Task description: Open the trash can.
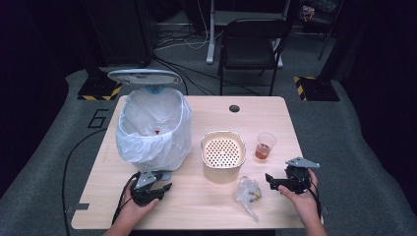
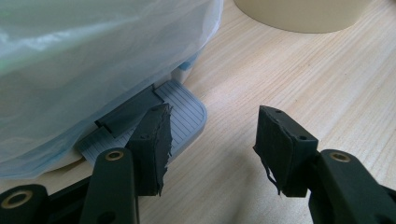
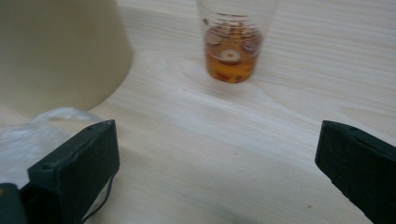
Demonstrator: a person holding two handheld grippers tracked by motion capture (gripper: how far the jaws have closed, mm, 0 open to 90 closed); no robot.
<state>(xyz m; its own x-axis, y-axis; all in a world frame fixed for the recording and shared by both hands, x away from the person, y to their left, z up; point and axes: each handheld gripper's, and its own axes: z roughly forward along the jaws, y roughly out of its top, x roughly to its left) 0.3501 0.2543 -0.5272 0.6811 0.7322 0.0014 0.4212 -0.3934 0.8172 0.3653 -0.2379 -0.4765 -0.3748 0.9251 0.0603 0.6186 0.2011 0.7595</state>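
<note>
Pedal comes first: the grey ribbed foot pedal [image 2: 187, 112] of the bin sticks out from under the bin's base at the near left of the table [image 1: 196, 206]. One jaw of my left claw [image 2: 210, 126] sits on its edge. I cannot tell how hard it presses, and the liner covers the pedal's hinge. That claw's jaws stand apart with nothing but bare wood between them.

The round bin lined with a white plastic bag [image 1: 152, 132] has its pale lid [image 1: 145, 76] tipped up at the back. From above, something small and red lies deep inside it, too small to identify.

My right claw [image 3: 217, 135] is spread wide and empty near the table's front right. The crumpled clear plastic wrapper [image 1: 248, 191] lies just left of it. In the right gripper view the wrapper is half hidden behind one jaw, and its contents are unclear.

The beige tub with a perforated top [image 1: 221, 174] stands mid-table, cut off in both gripper views. The clear plastic cup of amber liquid [image 3: 232, 51] is to its right, its rim out of frame.
</note>
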